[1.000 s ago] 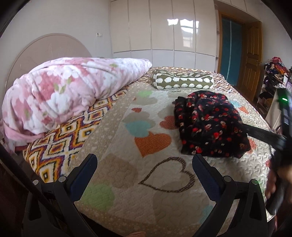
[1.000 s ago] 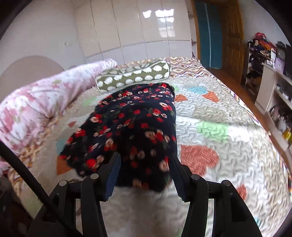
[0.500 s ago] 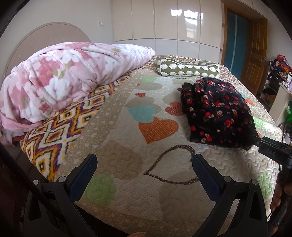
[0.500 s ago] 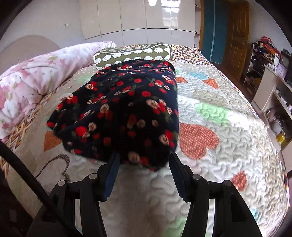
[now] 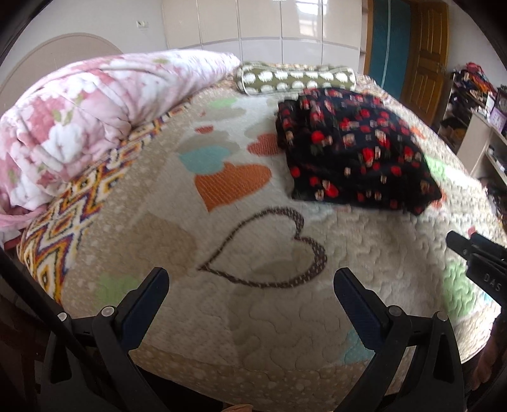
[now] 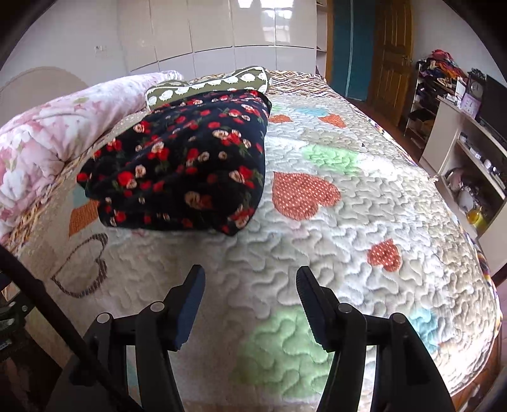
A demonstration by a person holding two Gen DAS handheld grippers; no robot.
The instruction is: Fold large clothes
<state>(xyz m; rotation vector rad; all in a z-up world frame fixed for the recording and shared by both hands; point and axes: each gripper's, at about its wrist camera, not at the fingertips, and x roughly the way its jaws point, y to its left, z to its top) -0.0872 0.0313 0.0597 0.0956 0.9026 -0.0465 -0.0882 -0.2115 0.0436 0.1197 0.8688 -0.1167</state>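
Observation:
A black garment with red and cream flowers [image 5: 351,149] lies folded into a thick rectangle on the quilted heart-pattern bedspread [image 5: 253,253]; it also shows in the right wrist view [image 6: 187,161]. My left gripper [image 5: 250,285] is open and empty near the bed's front edge, well short of the garment. My right gripper [image 6: 250,285] is open and empty, a little in front of the garment's near edge. The right gripper's tip shows at the right edge of the left wrist view [image 5: 475,256].
A rolled pink floral duvet [image 5: 95,117] lies along the left side. A green patterned bolster [image 5: 294,77] lies behind the garment. White wardrobes [image 6: 221,28] and a wooden door [image 6: 393,54] stand behind. Shelves with clutter [image 6: 469,136] stand right of the bed.
My right gripper has drawn back from the folded garment, which now lies free on the bed. The left gripper has shifted slightly, staying open.

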